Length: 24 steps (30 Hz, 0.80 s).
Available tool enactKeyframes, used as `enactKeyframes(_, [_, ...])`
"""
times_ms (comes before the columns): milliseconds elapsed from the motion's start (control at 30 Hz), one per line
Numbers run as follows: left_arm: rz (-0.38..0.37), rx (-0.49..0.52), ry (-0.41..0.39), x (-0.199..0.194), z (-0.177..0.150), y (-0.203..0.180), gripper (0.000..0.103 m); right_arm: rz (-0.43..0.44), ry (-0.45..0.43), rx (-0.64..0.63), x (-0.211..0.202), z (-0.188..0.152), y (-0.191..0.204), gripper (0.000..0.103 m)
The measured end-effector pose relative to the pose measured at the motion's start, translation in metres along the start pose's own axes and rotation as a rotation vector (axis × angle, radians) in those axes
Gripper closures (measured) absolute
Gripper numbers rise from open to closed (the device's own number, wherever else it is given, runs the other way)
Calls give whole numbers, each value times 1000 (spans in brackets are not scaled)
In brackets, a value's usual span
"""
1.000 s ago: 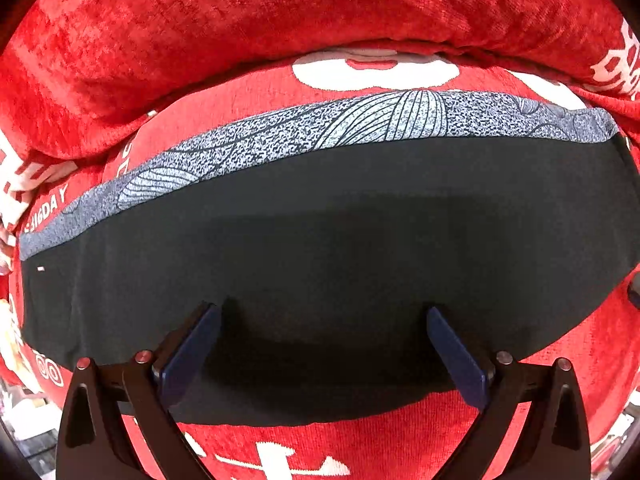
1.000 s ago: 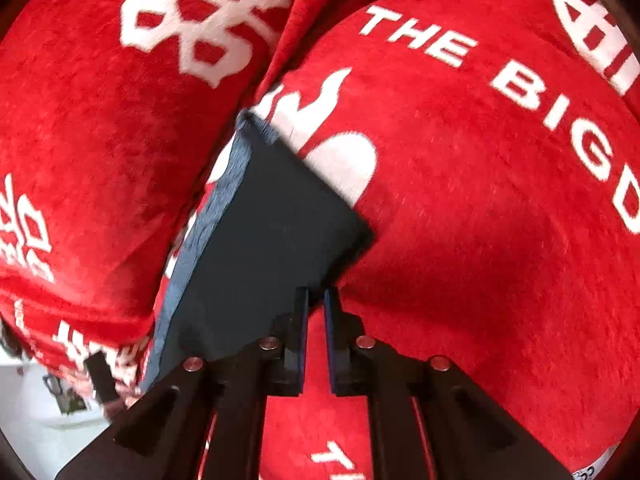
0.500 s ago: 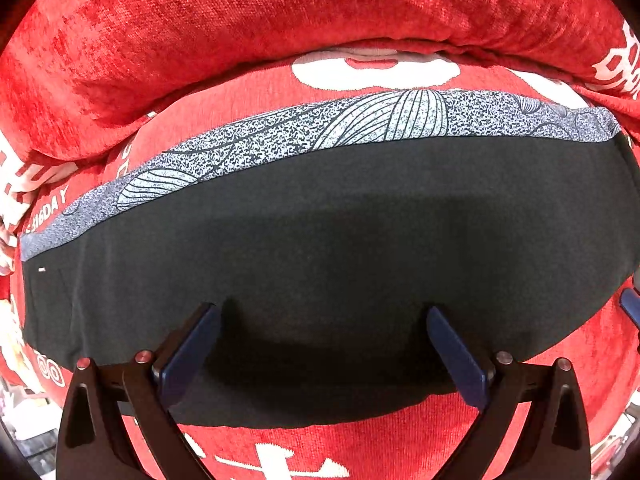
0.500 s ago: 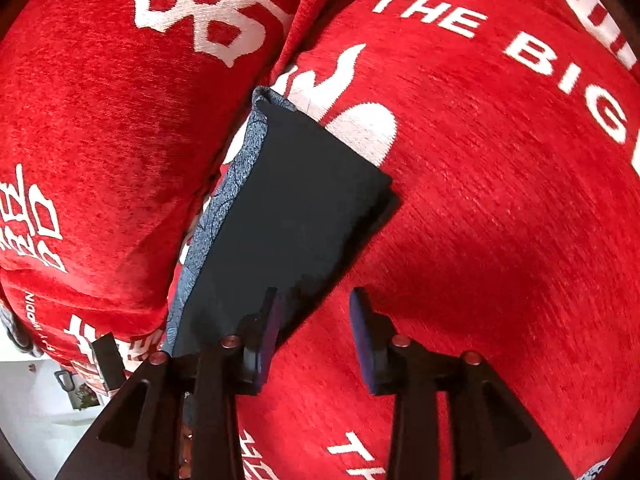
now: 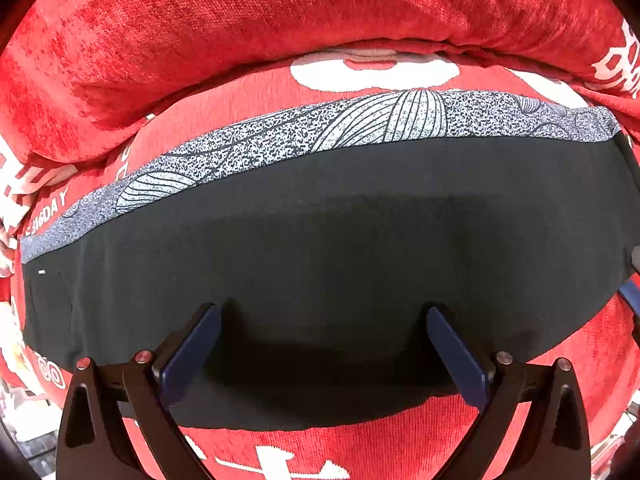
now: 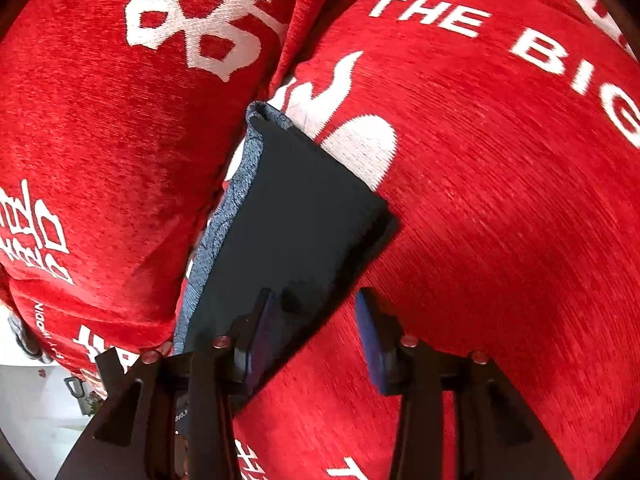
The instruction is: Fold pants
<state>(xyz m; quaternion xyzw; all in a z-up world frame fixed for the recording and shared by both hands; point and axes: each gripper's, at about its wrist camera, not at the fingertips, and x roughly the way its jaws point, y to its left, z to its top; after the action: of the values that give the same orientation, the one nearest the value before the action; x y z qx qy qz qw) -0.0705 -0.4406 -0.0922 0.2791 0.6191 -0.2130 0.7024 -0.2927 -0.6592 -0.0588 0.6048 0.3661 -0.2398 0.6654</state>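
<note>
The left gripper (image 5: 320, 344) is hovering with its fingers spread wide over the near edge of the pants (image 5: 340, 248), grasping nothing. The pants are lying folded into a long black band across a red cover (image 5: 400, 452) with white lettering, with a grey patterned strip (image 5: 304, 140) running along their far edge. In the right wrist view, the right gripper (image 6: 316, 320) is released too, its left finger sitting over the black cloth and its right finger over the cover, beside the pants' (image 6: 296, 216) long edge. Beyond the pants, a red cushion (image 5: 280, 20) is rising behind them. No containers are showing.
</note>
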Motion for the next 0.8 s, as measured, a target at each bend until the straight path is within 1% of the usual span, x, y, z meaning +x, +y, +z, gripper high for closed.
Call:
enactKeyframes(233, [4, 4, -3, -1, 0, -1, 0, 25, -35, -27, 7, 9, 3, 57])
enactKeyframes(300, [6, 6, -5, -1, -1, -1, 0, 41, -34, -33, 9, 13, 6, 55])
enactKeyframes(400, [10, 6, -5, -2, -1, -2, 0, 89, -29, -86, 11, 18, 18, 55])
enactKeyframes(467, [12, 7, -3, -2, 0, -3, 0, 93, -27, -119, 11, 19, 20, 55])
enactKeyframes(633, [7, 21, -7, -2, 1, -3, 0, 107, -11, -85, 25, 25, 14, 55])
enactKeyframes(667, [5, 27, -5, -3, 2, -3, 0, 113, -2, -69, 29, 27, 15, 62])
enactKeyframes(700, [8, 36, 0, -5, 4, -4, 0, 84, 14, -51, 34, 30, 16, 73])
enactKeyframes(733, [11, 40, 1, -9, 6, -4, 8, 62, 26, -40, 37, 30, 16, 87])
enactKeyframes(767, [14, 38, -12, -15, 9, -3, 19, 66, 34, -25, 38, 31, 17, 88])
enactKeyframes(800, [10, 33, -27, -21, 12, -3, 20, 62, 30, -25, 37, 30, 19, 89])
